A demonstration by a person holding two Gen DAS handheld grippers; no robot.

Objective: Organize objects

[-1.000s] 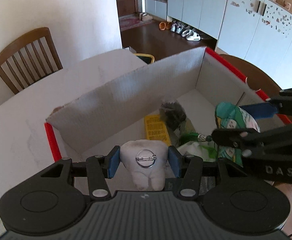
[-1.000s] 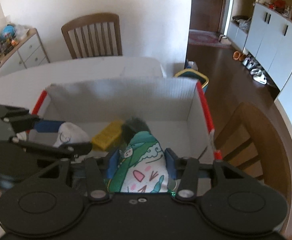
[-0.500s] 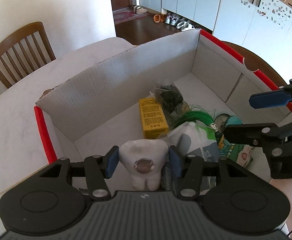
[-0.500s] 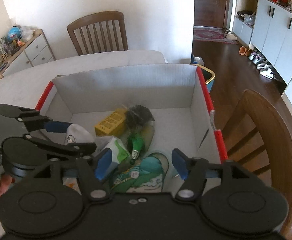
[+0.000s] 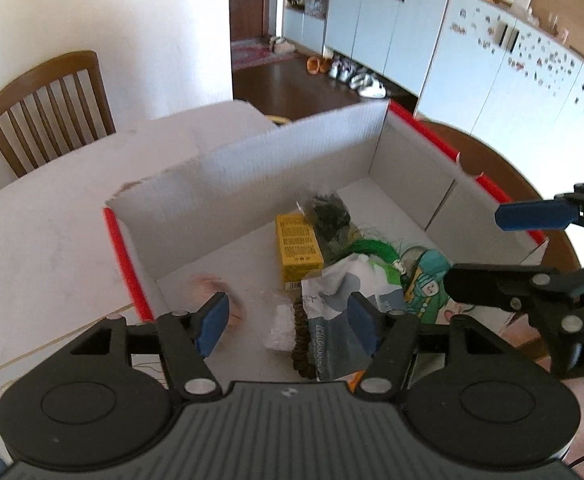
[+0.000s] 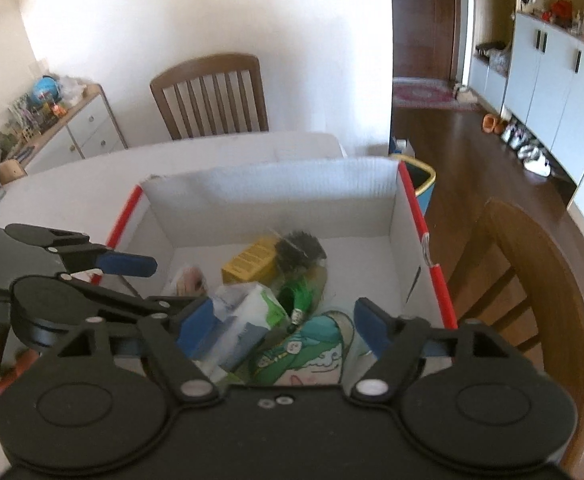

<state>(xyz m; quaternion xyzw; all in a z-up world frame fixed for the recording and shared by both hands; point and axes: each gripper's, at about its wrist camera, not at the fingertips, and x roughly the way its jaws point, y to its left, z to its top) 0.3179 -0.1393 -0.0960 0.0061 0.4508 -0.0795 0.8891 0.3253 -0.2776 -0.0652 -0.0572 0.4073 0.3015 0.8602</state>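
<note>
Left wrist view: the left gripper (image 5: 288,318) hangs over the near left corner of the cardboard box (image 5: 292,152), which stands on a white table (image 5: 44,232). Its jaws are opening, with nothing pressed between the blue pads; a blurred pale toy (image 5: 212,286) shows just past the left pad, close to the box's left wall, and whether it is lying or falling cannot be told. Along the box floor toward the right lie a yellow packet (image 5: 296,246), a dark bundle (image 5: 327,212) at the packet's far end, a green tassel (image 5: 371,249), a white pouch (image 5: 339,292) and a cartoon-printed cushion (image 5: 427,280) near the right wall. The right gripper (image 5: 503,248) reaches in from the right edge.

Right wrist view: the right gripper (image 6: 282,326) is over the near side of the box (image 6: 272,184), jaws opening and gripping nothing. The cushion (image 6: 311,344) lies free on the floor between and below its pads, beside the pouch (image 6: 248,316).
</note>
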